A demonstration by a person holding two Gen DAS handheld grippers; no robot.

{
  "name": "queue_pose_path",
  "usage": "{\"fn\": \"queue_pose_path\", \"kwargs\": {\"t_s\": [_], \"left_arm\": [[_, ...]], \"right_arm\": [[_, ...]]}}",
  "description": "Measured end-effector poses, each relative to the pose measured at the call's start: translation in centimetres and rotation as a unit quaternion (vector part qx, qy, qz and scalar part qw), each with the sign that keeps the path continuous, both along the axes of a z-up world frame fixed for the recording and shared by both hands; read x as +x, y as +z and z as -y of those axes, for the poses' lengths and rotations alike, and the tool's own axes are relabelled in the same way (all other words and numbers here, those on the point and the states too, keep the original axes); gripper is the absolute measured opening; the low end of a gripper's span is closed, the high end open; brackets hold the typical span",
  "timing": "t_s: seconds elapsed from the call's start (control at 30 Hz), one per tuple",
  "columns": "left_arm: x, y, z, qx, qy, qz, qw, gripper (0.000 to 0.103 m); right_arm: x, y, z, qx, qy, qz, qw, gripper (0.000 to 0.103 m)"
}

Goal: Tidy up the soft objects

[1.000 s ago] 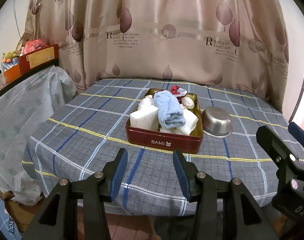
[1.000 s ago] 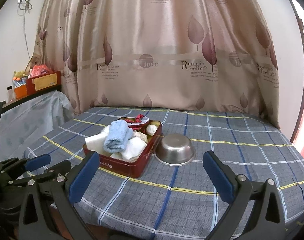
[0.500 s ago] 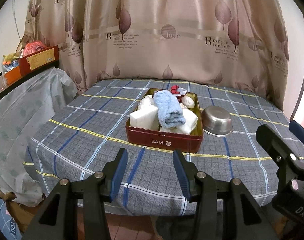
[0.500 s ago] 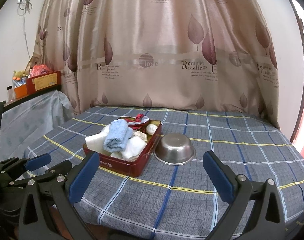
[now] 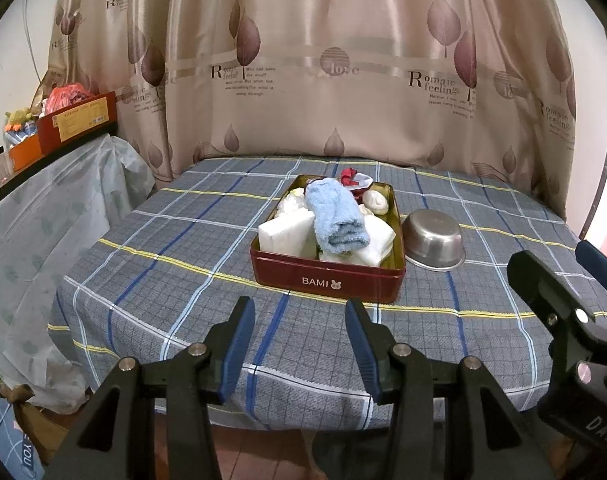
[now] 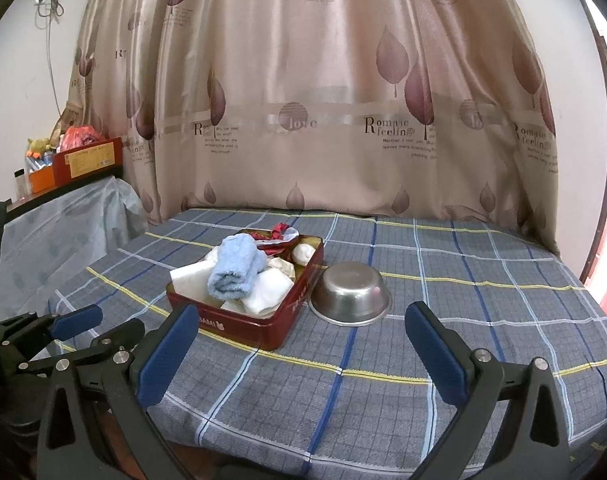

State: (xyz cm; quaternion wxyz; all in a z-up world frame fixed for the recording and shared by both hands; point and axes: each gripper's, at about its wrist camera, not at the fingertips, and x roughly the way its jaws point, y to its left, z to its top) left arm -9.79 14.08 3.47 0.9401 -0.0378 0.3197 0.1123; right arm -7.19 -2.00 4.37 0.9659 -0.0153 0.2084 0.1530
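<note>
A red tin (image 5: pixel 327 280) (image 6: pixel 239 322) marked BAMI sits mid-table, filled with soft things: a rolled blue towel (image 5: pixel 337 216) (image 6: pixel 235 270) on top, white folded cloths (image 5: pixel 285 232) (image 6: pixel 269 294), a small white ball (image 5: pixel 374 201) (image 6: pixel 303 254) and a red-and-white fabric piece (image 5: pixel 353 178) (image 6: pixel 277 236) at the far end. My left gripper (image 5: pixel 300 320) (image 6: pixel 97 322) hovers open and empty over the table's near edge, in front of the tin. My right gripper (image 6: pixel 301 338) (image 5: pixel 559 268) stands wide open and empty, near the steel bowl.
An upturned steel bowl (image 5: pixel 435 240) (image 6: pixel 350 292) sits right of the tin on the checked tablecloth (image 5: pixel 175 248). A leaf-print curtain (image 5: pixel 323 80) hangs behind. A plastic-covered shelf (image 5: pixel 43 208) with boxes (image 5: pixel 77 120) stands at the left.
</note>
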Motion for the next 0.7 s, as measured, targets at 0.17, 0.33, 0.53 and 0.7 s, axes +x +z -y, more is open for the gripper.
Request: {"fn": "queue_pose_path", "kwargs": {"t_s": [0.17, 0.33, 0.53, 0.7], "left_arm": [[0.04, 0.02, 0.01, -0.001, 0.0, 0.0, 1.0, 0.048], [-0.21, -0.15, -0.14, -0.001, -0.001, -0.002, 1.0, 0.048], [-0.13, -0.18, -0.11, 0.001, -0.002, -0.002, 1.0, 0.048], [-0.24, -0.25, -0.15, 0.006, -0.001, -0.001, 1.0, 0.048]], "right_arm": [[0.14, 0.08, 0.02, -0.002, 0.002, 0.0, 1.0, 0.102], [0.14, 0.1, -0.1, -0.002, 0.001, 0.0, 1.0, 0.102], [0.1, -0.05, -0.09, -0.003, 0.001, -0.001, 1.0, 0.102], [0.02, -0.14, -0.04, -0.002, 0.001, -0.001, 1.0, 0.102]]}}
